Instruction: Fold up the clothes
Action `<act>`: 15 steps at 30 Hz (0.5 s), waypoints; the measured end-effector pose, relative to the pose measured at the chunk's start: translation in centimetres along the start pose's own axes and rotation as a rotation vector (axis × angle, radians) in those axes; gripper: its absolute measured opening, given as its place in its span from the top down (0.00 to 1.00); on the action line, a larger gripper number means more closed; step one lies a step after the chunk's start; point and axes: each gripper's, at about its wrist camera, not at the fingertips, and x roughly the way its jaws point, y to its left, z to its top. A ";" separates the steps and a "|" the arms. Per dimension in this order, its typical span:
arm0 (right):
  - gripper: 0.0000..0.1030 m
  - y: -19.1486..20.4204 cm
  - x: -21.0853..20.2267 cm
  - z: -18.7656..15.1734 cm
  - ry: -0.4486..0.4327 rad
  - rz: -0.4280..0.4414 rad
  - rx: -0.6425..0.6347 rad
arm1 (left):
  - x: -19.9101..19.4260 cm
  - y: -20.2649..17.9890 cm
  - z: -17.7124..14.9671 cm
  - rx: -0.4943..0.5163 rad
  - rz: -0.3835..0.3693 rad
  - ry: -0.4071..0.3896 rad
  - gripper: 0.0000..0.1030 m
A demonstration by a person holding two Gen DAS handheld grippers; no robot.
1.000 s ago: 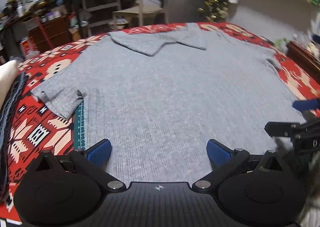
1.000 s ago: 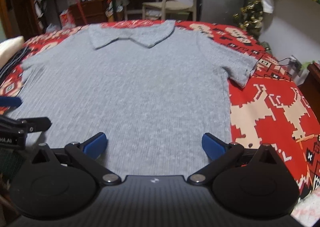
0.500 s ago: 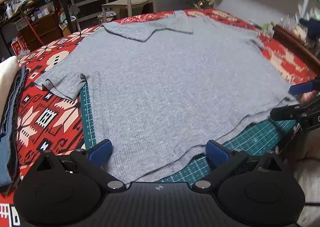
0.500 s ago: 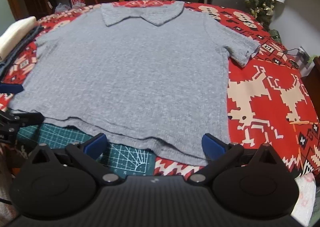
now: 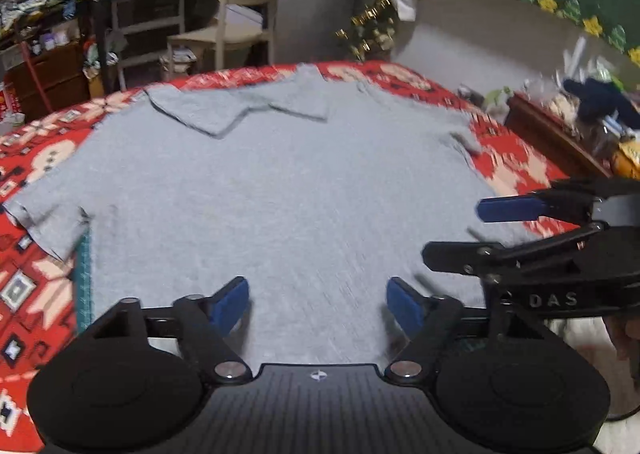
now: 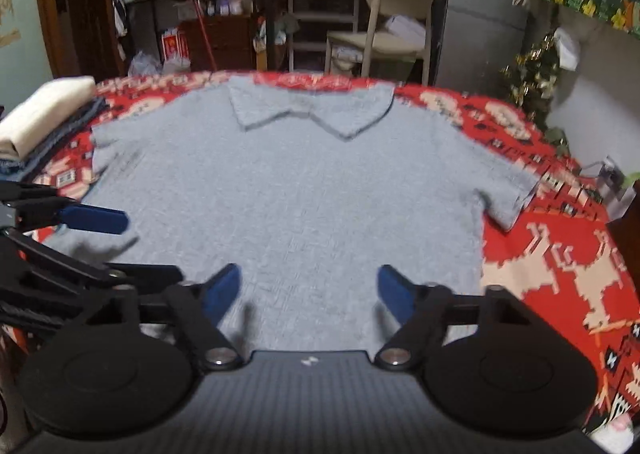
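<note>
Knitwear is what is being folded: a grey ribbed polo shirt (image 6: 312, 193) is laid flat, front up, on a red patterned blanket (image 6: 560, 274), with its collar (image 6: 310, 109) at the far side and its hem at the near side, under both tools. The left gripper (image 5: 318, 304) is held over the near left part of the hem and the right gripper (image 6: 310, 288) over the near right part, side by side. This placing is judged to serve a fold of the hem toward the collar. The jaws of both grippers are closing; grey fabric is seen between the blue pads (image 5: 230, 302), but no pinch is formed yet, so nothing is grasped. A strip of green cutting mat (image 5: 83, 282) is seen beside the left sleeve (image 5: 48, 215). Folded clothes (image 6: 44, 117) are stacked at the far left, probably finished ones.
</note>
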 end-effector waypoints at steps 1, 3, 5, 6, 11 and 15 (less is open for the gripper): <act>0.35 0.1 0.1 -0.2 0.017 0.014 0.012 | 0.1 -0.1 -0.2 0.006 -0.010 0.012 0.42; 0.40 0.3 0.1 -0.7 0.044 0.036 0.014 | -0.2 -0.4 -0.8 0.046 0.005 0.011 0.46; 0.43 0.7 -0.1 -1.5 0.066 0.042 -0.005 | -0.7 -0.6 -1.3 0.089 0.012 0.020 0.50; 0.43 0.9 -0.3 -1.8 0.073 0.037 -0.016 | -0.9 -0.7 -1.5 0.098 0.010 0.026 0.52; 0.43 0.8 -1.5 -2.6 0.103 0.032 -0.004 | -2.1 -1.1 -2.6 0.151 0.013 0.051 0.52; 0.43 -0.2 -2.5 -2.5 0.115 0.062 0.061 | -2.7 -0.9 -2.6 0.142 -0.002 0.051 0.56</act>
